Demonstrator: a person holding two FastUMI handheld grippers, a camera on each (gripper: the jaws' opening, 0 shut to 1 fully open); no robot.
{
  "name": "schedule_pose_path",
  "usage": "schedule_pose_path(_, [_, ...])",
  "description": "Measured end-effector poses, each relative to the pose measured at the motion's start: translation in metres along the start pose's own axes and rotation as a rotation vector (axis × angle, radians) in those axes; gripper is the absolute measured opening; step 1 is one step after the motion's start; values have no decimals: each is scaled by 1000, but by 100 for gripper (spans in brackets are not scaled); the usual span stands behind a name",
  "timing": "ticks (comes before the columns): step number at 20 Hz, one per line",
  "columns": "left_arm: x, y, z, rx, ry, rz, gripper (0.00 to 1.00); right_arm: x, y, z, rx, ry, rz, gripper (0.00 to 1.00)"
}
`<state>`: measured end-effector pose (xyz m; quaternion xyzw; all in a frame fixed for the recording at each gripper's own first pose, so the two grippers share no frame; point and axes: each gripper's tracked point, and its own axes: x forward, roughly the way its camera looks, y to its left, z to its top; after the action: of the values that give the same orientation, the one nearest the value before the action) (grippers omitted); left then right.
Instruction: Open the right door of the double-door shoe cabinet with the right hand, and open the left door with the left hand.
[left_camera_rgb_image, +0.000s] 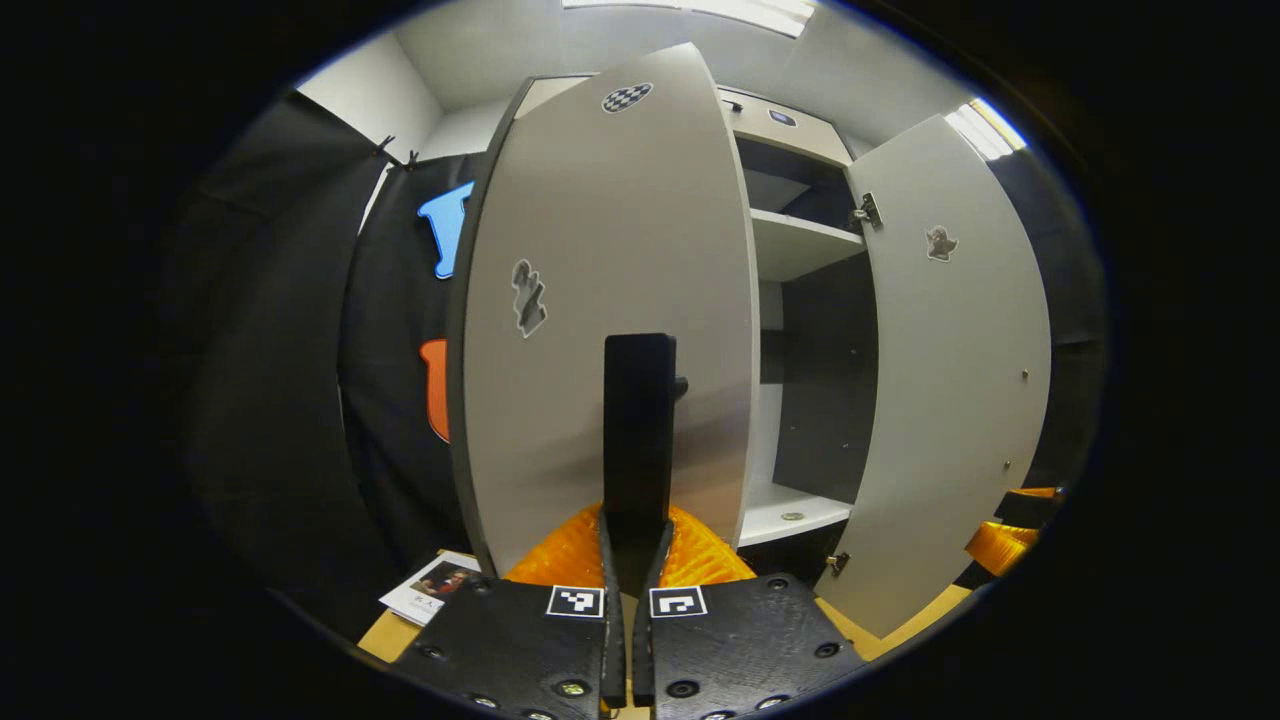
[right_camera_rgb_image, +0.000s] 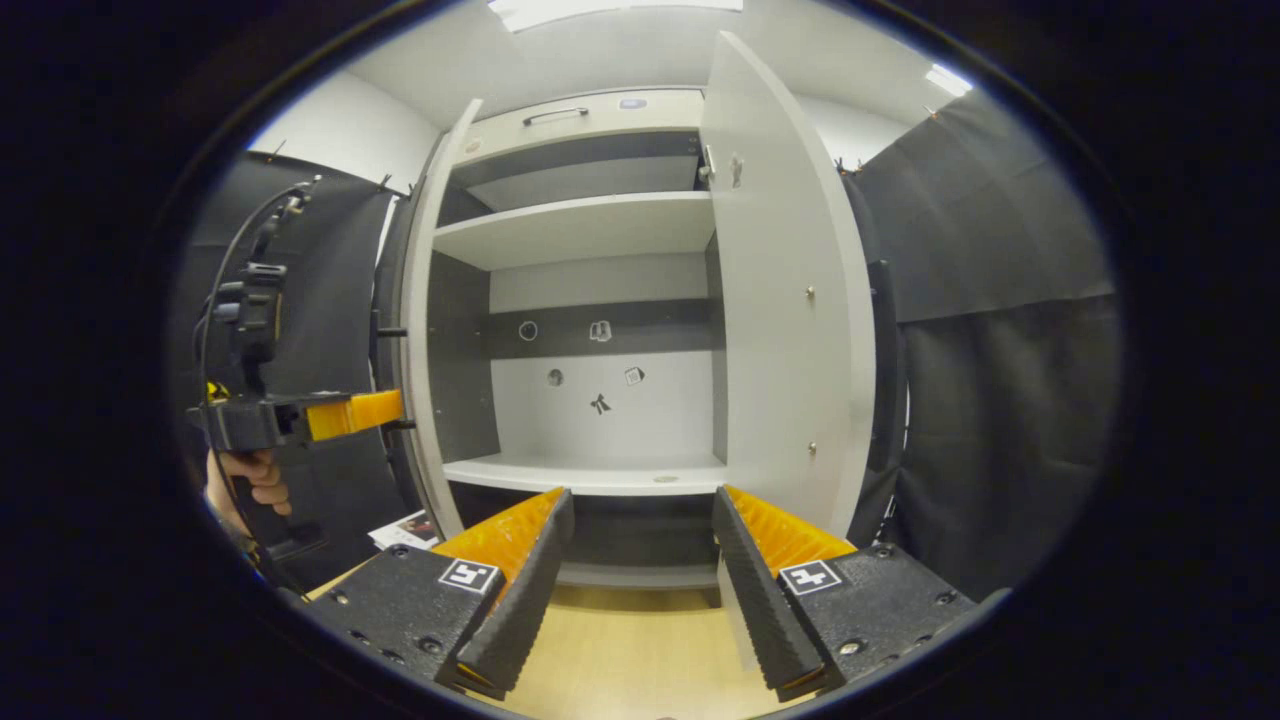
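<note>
Your left tool (left_camera_rgb_image: 628, 560) is clamped on the upright black handle (left_camera_rgb_image: 640, 430) of the left door (left_camera_rgb_image: 600, 300), a smooth pale panel swung partly open. Your right tool (right_camera_rgb_image: 640, 590) has its ribbed fingers spread apart, facing the shoe cabinet (right_camera_rgb_image: 590, 290). The right door (right_camera_rgb_image: 790, 300) stands wide open; its lower edge is cut off.
</note>
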<state>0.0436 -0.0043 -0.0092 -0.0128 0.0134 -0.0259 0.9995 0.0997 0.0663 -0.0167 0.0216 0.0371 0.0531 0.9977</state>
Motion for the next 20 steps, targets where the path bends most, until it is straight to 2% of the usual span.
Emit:
schedule_pose_path(10, [-39,62,2,-6,-8,89,1,9,4,-8,21,4,-25,88])
schedule_pose_path(16, [-57,107,5,0,-33,169,1,16,0,-15,14,13,-33,88])
schedule_pose_path(19, [-63,147,2,16,-28,239,0,20,0,-12,16,10,-37,89])
schedule_pose_path(20, [-63,147,2,-14,-22,214,0,21,-1,-11,17,9,-37,89])
